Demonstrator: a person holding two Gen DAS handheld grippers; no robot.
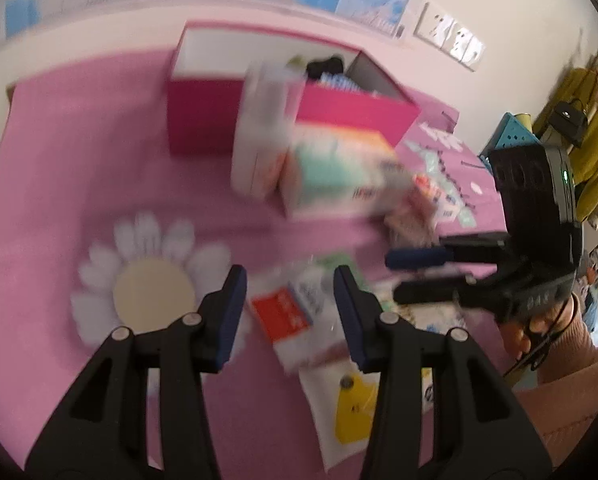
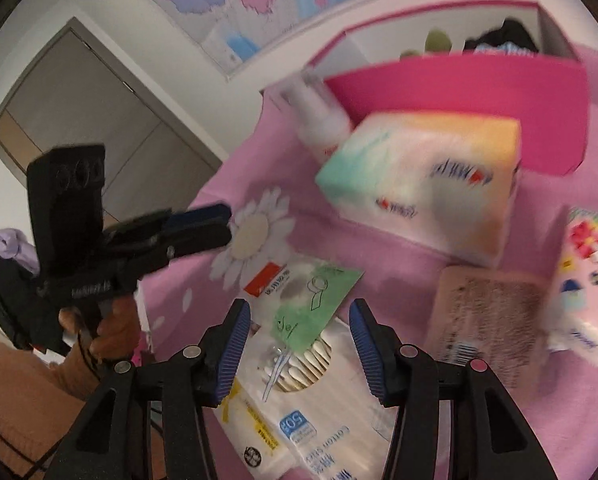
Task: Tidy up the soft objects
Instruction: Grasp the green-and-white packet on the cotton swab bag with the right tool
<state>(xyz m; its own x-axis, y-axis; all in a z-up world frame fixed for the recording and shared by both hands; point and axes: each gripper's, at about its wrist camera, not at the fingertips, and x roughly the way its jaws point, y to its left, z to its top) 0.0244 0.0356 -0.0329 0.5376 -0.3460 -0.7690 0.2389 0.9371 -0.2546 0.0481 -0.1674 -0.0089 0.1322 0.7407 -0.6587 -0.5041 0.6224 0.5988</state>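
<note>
Soft packs lie on a pink cloth before a pink box [image 1: 355,110] [image 2: 499,92]. A large tissue pack [image 1: 339,172] [image 2: 427,184] lies in front of the box, a white bottle [image 1: 261,136] [image 2: 319,116] beside it. My left gripper [image 1: 291,300] is open and empty above a red-and-white pad pack [image 1: 287,316] [image 2: 267,280]. My right gripper [image 2: 295,340] is open and empty above a green packet [image 2: 315,300] and a cotton swab bag [image 2: 311,400]. A brown pack [image 2: 491,320] and a floral pink pack [image 2: 591,280] lie to its right.
A daisy-shaped coaster [image 1: 151,280] [image 2: 255,236] lies on the cloth. The box holds dark and patterned items [image 1: 327,68]. A yellow-labelled white bag [image 1: 347,408] lies near the front edge. A map hangs on the wall behind.
</note>
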